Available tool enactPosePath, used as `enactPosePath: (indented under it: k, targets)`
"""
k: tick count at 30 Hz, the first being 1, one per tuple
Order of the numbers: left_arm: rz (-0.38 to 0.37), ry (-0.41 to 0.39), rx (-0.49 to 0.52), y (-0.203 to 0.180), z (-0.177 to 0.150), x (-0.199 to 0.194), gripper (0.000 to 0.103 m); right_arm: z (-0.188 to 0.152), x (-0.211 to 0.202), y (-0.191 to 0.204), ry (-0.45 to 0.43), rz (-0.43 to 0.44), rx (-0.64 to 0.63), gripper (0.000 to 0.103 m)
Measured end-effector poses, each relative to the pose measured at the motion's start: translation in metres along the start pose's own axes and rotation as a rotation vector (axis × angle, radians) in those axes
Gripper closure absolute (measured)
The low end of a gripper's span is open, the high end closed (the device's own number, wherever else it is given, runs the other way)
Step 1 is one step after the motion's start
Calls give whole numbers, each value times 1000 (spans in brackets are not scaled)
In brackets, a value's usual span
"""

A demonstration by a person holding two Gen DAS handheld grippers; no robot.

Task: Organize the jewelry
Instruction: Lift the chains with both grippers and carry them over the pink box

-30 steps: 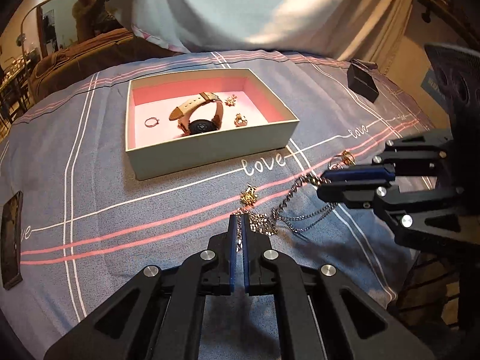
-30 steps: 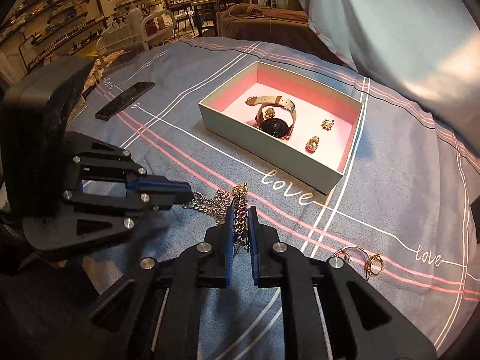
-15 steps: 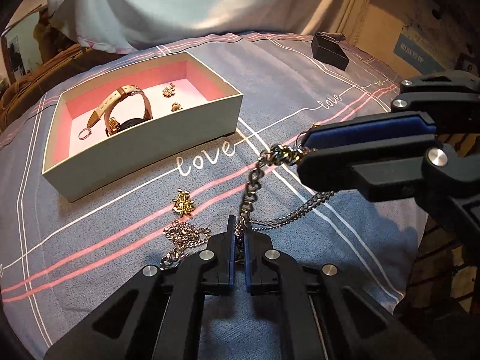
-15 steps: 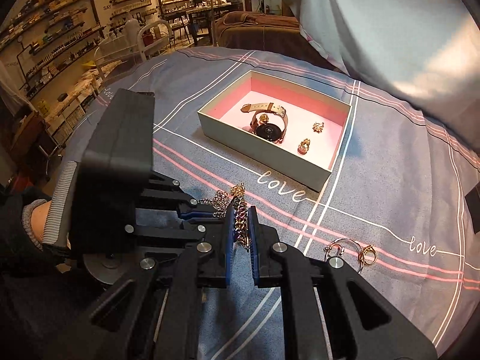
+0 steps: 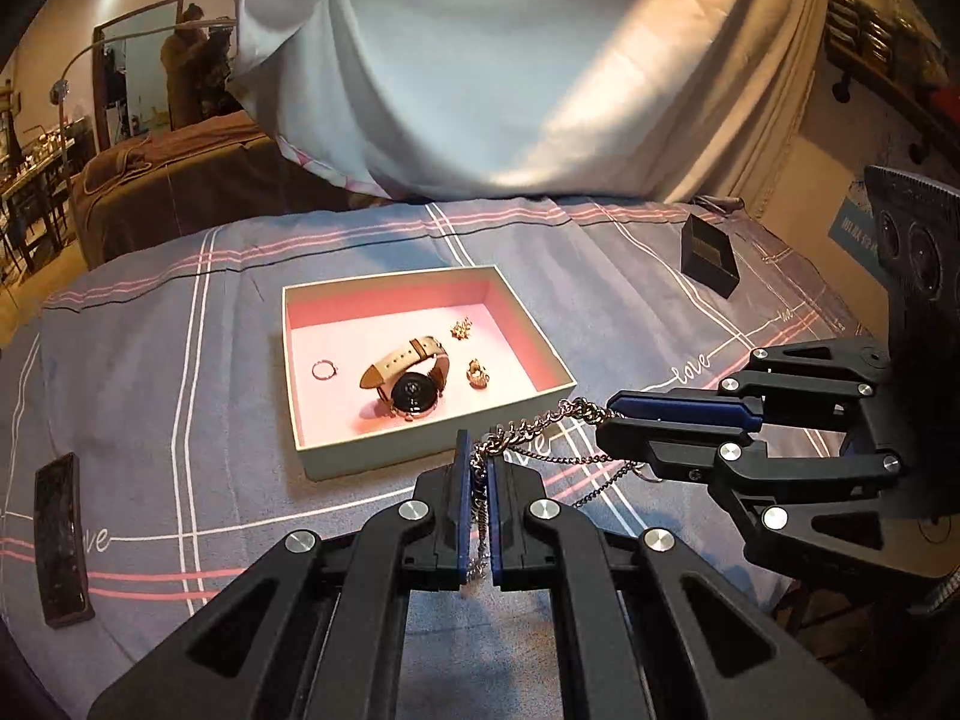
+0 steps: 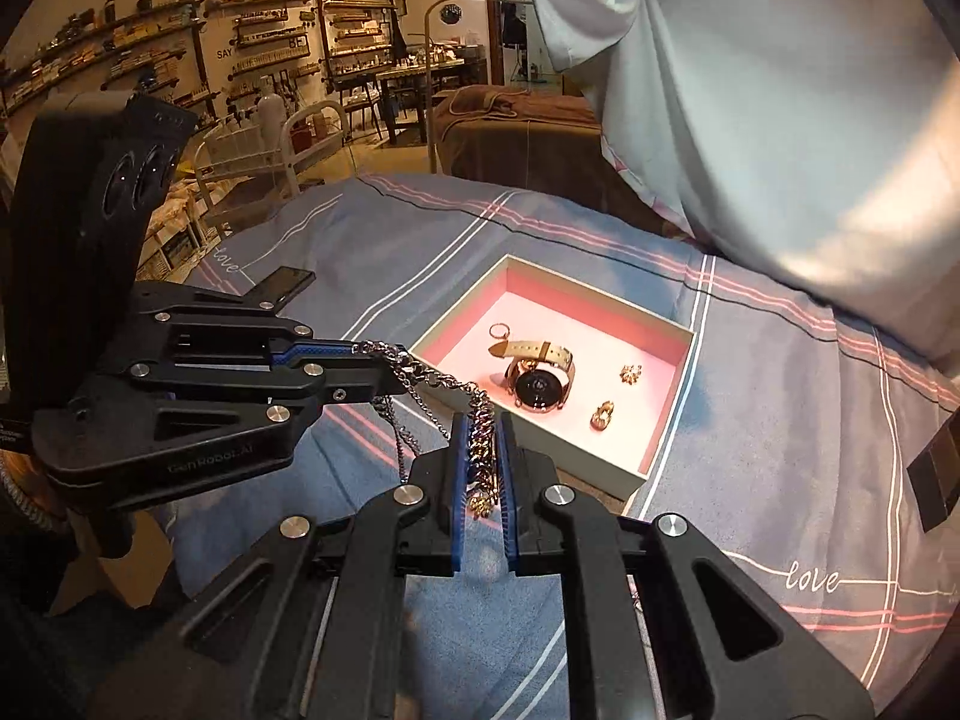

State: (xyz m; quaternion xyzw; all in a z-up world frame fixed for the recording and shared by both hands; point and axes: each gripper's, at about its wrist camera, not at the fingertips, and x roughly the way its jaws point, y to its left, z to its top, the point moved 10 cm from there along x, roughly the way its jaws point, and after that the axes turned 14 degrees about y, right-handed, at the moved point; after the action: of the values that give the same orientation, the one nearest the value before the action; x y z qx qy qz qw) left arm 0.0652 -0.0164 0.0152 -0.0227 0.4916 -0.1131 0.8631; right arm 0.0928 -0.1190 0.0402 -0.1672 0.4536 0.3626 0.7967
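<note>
A silver chain necklace (image 5: 540, 420) hangs in the air between my two grippers, just in front of the open pink-lined box (image 5: 390, 450). My left gripper (image 5: 477, 450) is shut on one end of it. The other end sits in my right gripper (image 5: 603, 420), also shut. In the right wrist view the chain (image 6: 432, 381) runs from the left gripper (image 6: 399, 363) to the right gripper (image 6: 480, 429). Inside the box (image 6: 600, 306) lie a beige-strap watch (image 5: 414, 384), a thin ring (image 5: 324, 369) and two gold earrings (image 5: 461, 330).
A blue-grey cloth (image 5: 180, 360) with pink and white lines covers the table. A dark phone (image 5: 60, 534) lies at the left, and a small black box (image 5: 708, 255) at the far right. A white drape (image 5: 510, 60) hangs behind the table.
Both grippers have risen with the chain, which has come off the cloth and now hangs stretched between them near the box's front wall.
</note>
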Motion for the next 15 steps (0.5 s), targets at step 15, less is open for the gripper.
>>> enactPosePath:
  k: [15]
  targets:
    - [51, -89, -107, 19, 99, -39, 99, 94, -29, -48, -88, -64, 70, 93]
